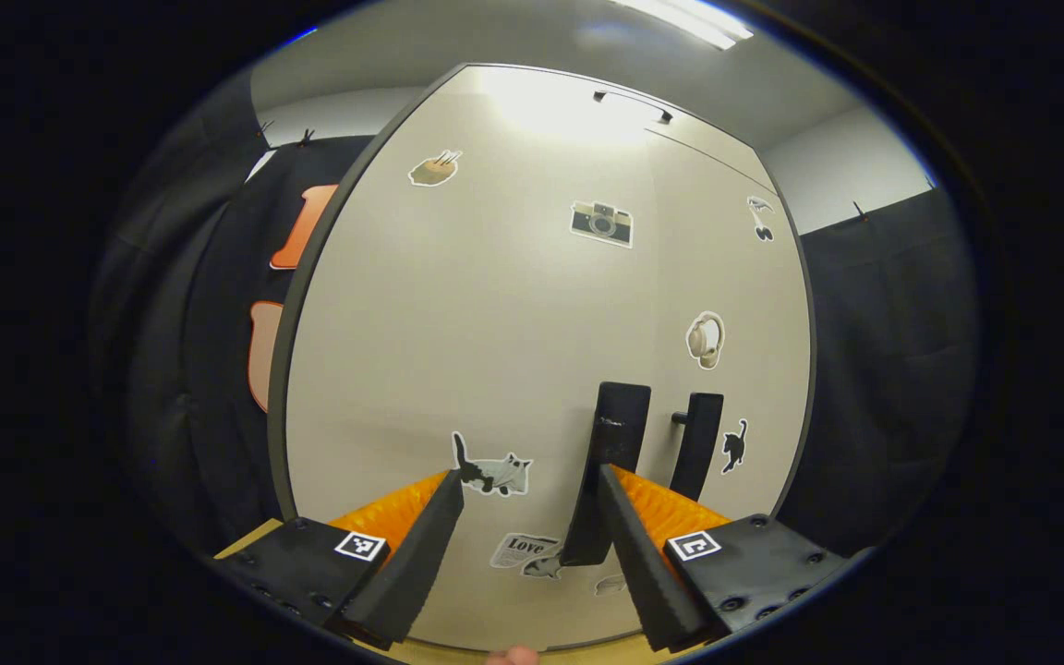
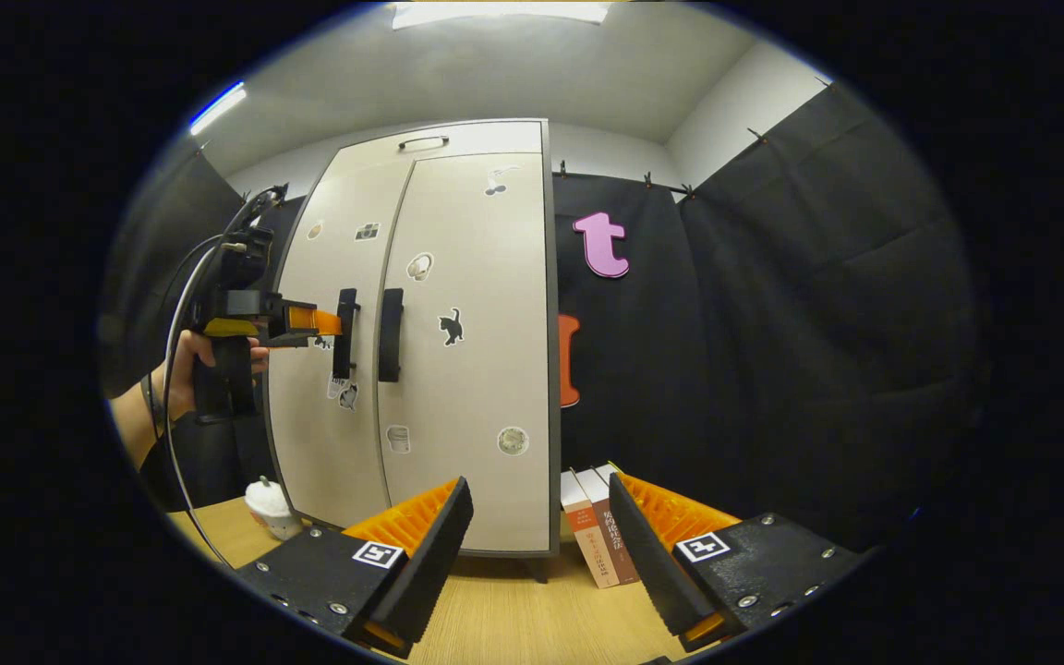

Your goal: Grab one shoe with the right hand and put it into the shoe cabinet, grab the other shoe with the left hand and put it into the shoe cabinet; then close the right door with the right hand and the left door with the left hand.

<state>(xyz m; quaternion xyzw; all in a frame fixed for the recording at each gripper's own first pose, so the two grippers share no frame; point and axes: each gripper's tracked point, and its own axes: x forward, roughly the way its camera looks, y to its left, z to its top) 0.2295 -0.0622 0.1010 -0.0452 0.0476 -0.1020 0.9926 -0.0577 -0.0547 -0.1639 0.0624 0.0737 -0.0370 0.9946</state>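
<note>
The beige shoe cabinet (image 2: 477,369) stands on the table with both sticker-covered doors looking shut. In the left gripper view its left door (image 1: 458,351) is very close. My left gripper (image 1: 532,480) is open and holds nothing, its right fingertip beside the left door's black handle (image 1: 620,434). The right door's handle (image 1: 700,443) is just past it. From the right gripper view, a hand holds the left gripper (image 2: 329,325) against the left handle (image 2: 344,356), next to the right handle (image 2: 391,332). My right gripper (image 2: 539,489) hangs back from the cabinet, open and holding nothing.
Two books (image 2: 597,536) lean against the cabinet's right side on the wooden table (image 2: 495,610). A small white cup-like object (image 2: 269,508) sits at the cabinet's left foot. Black cloth walls close in the booth behind and to the right.
</note>
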